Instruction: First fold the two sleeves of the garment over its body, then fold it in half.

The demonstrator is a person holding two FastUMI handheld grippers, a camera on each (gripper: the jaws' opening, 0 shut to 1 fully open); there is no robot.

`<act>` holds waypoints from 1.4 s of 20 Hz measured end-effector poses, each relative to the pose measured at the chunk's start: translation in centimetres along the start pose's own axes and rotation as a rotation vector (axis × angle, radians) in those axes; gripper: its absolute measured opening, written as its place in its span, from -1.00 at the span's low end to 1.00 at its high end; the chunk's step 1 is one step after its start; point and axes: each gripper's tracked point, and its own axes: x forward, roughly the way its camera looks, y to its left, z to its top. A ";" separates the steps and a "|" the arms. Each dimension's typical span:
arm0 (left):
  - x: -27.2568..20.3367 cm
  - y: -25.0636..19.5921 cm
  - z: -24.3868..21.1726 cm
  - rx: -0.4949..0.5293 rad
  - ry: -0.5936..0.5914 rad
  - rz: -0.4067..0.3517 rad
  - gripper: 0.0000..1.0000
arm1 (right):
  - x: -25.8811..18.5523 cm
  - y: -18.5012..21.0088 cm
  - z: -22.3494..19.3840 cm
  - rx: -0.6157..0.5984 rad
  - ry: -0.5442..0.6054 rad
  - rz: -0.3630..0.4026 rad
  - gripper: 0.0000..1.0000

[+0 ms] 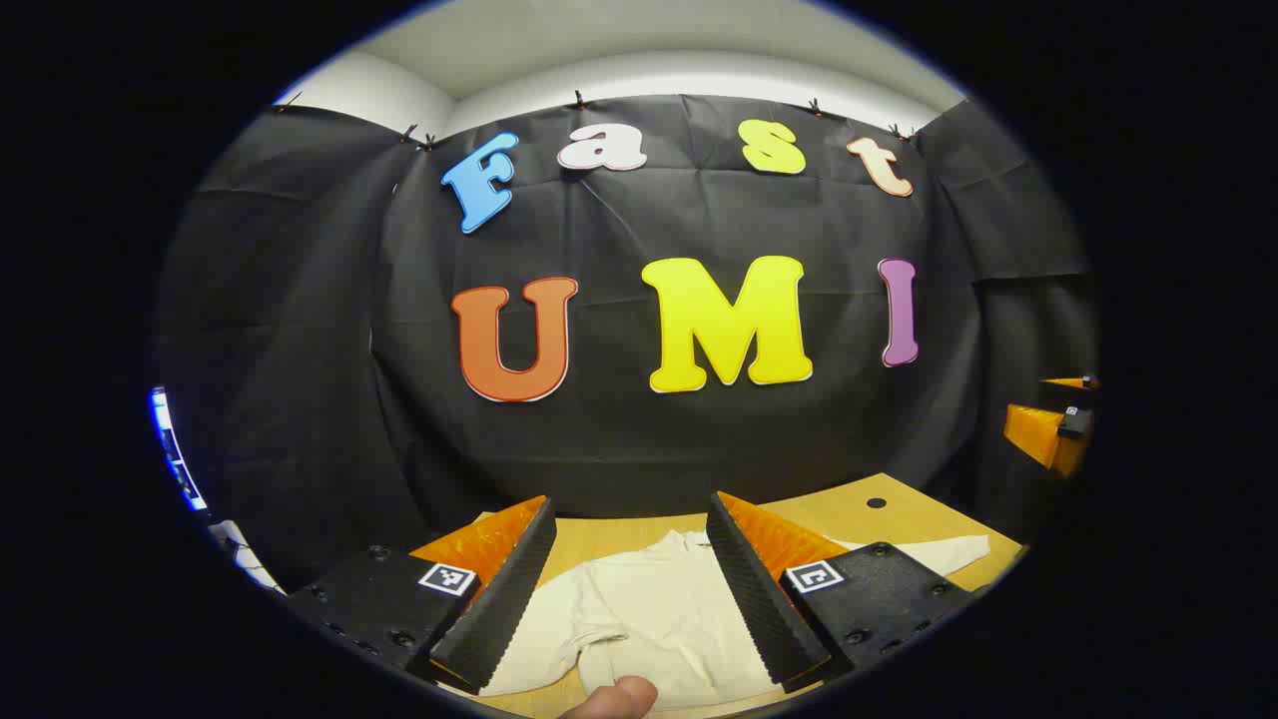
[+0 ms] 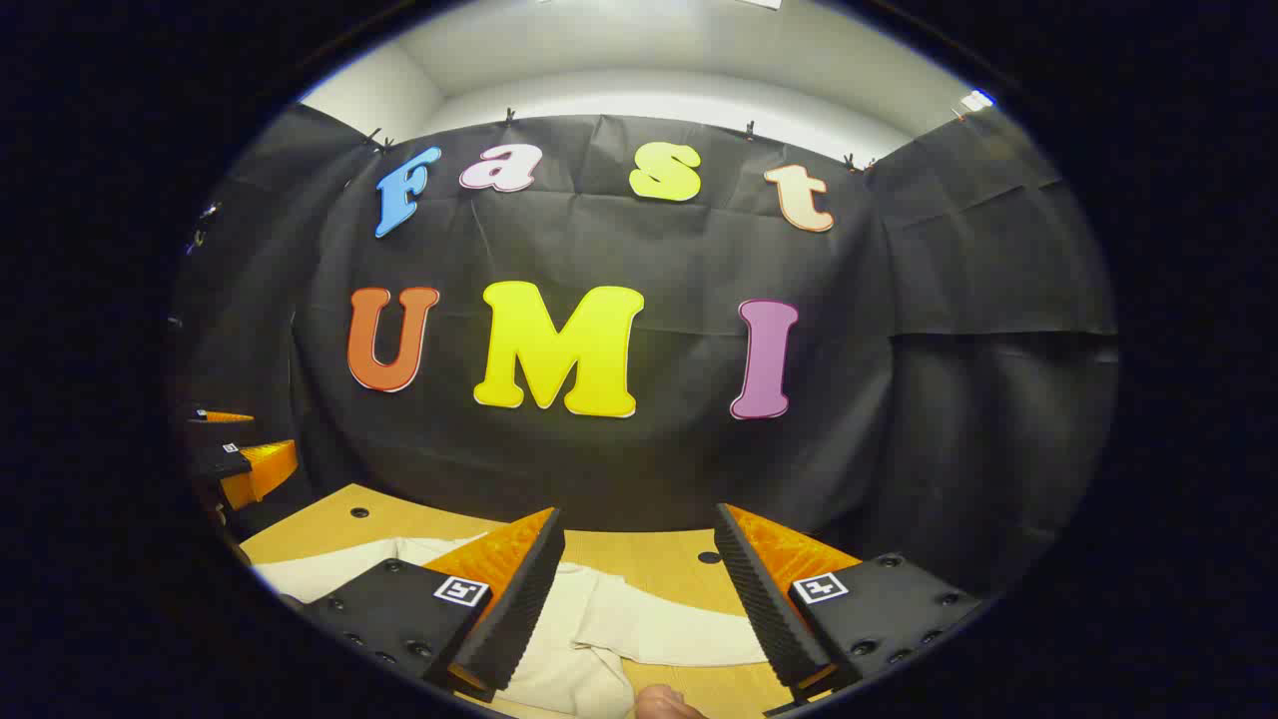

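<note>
**Cream garment spread on the table, both grippers raised above it**

Black cloth walls close in the booth, and in front of them stands a wooden table [image 1: 904,491] carrying a cream garment [image 1: 654,614]. It lies spread toward the near edge, with one sleeve [image 1: 944,551] reaching out flat toward the table's right side in the left gripper view, and a sleeve [image 2: 679,624] likewise stretched out sideways across the wood in the right gripper view. So, as far as I can judge, the sleeves are not lying over the body and the garment is not halved; both folds are left to make (the lower hem is hidden, so I can't speak for it).

Left gripper [image 1: 631,589] hangs above the garment's chest, fingers spread wide, nothing between them. Right gripper [image 2: 639,599] hovers over the sleeve side, equally wide apart and empty.

No containers stand on the table that I can see.
</note>
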 end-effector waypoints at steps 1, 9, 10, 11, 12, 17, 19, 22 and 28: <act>0.1 -0.5 -0.1 -0.004 0.001 -0.011 0.93 | 0.1 0.0 -0.1 0.003 0.004 0.000 0.88; -0.2 -1.4 -0.5 -0.042 0.007 -0.025 0.94 | 0.5 0.2 -1.7 0.031 0.048 0.019 0.89; -0.1 -1.2 -0.6 -0.047 0.009 -0.022 0.94 | 0.5 0.2 -1.8 0.024 0.045 0.021 0.87; -0.1 -1.1 -0.8 -0.048 0.014 -0.016 0.94 | 0.5 0.3 -2.1 0.015 0.045 0.027 0.88; 0.1 -0.9 -1.1 -0.046 0.022 -0.005 0.94 | 0.7 0.4 -2.2 0.008 0.045 0.028 0.88; 0.3 -1.1 -2.0 -0.040 0.043 -0.005 0.94 | 1.0 0.7 -2.5 0.009 0.044 0.046 0.88; 0.4 -1.2 -2.2 -0.040 0.052 -0.004 0.94 | 1.1 0.9 -2.8 0.007 0.053 0.057 0.89; 0.7 -1.4 -2.3 -0.039 0.055 -0.009 0.94 | 1.3 1.3 -2.9 0.012 0.059 0.071 0.88; 1.0 -2.2 -2.2 0.014 0.054 0.011 0.94 | 3.8 -2.1 -5.4 -0.032 0.088 0.020 0.89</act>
